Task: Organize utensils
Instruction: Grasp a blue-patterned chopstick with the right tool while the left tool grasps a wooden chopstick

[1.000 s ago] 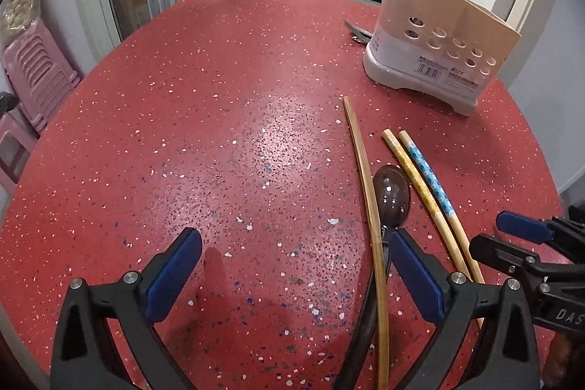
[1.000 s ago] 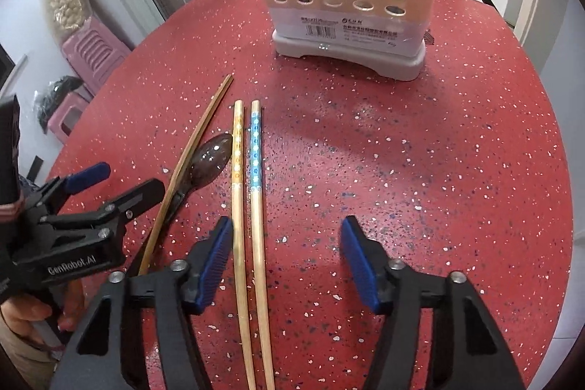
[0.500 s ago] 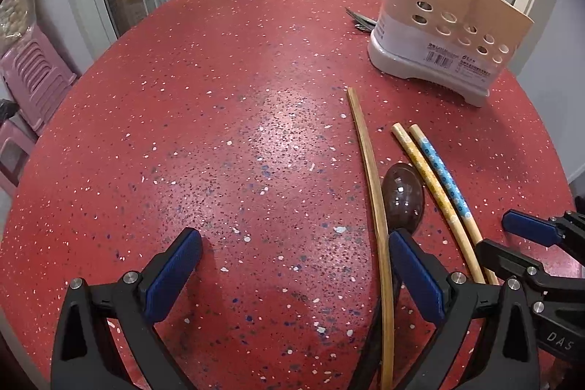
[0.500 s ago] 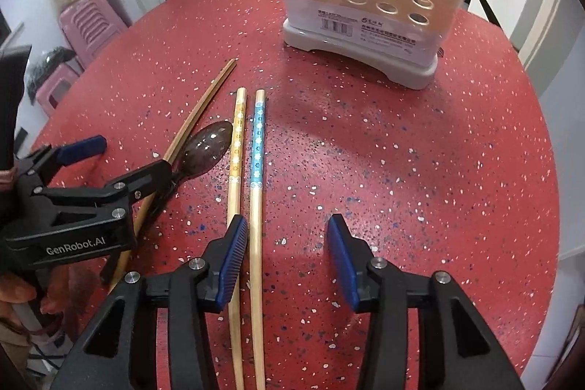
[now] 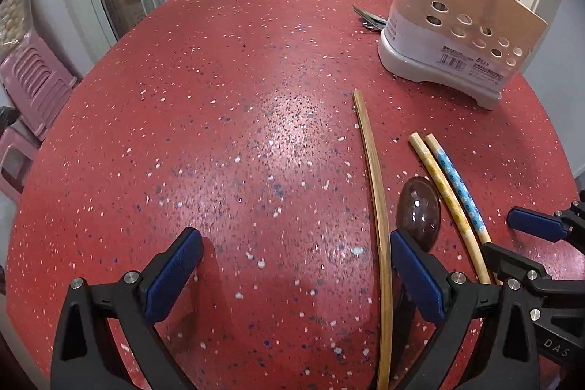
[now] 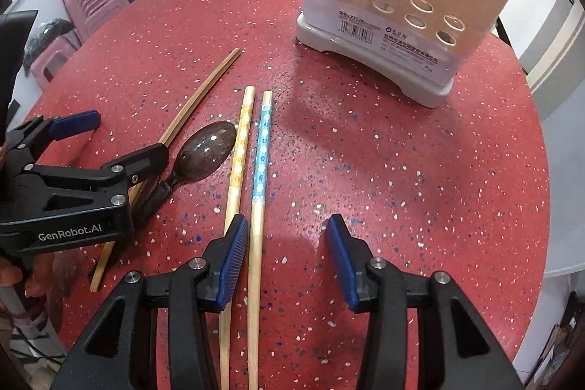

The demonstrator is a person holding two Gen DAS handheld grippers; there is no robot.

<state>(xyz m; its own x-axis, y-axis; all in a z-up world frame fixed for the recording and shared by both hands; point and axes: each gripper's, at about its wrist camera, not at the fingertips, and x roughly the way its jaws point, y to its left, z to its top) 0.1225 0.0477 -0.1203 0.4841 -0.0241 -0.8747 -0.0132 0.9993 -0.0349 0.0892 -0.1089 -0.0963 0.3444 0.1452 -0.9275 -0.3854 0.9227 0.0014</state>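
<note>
Right fingers (image 6: 234,258) astride blue chopstick (image 6: 260,170)

Right hand-held gripper (image 6: 285,262) hovers over red speckled surface (image 6: 402,170), jaws apart; blue-patterned chopstick (image 6: 260,170) runs between them, untouched. Yellow-patterned chopstick (image 6: 237,167) passes under left pad. Dark spoon (image 6: 204,152) and plain bamboo stick (image 6: 190,114) lie beside. Left hand-held gripper (image 6: 120,141) open over spoon handle. Utensil holder (image 6: 395,17) stands behind.
</note>
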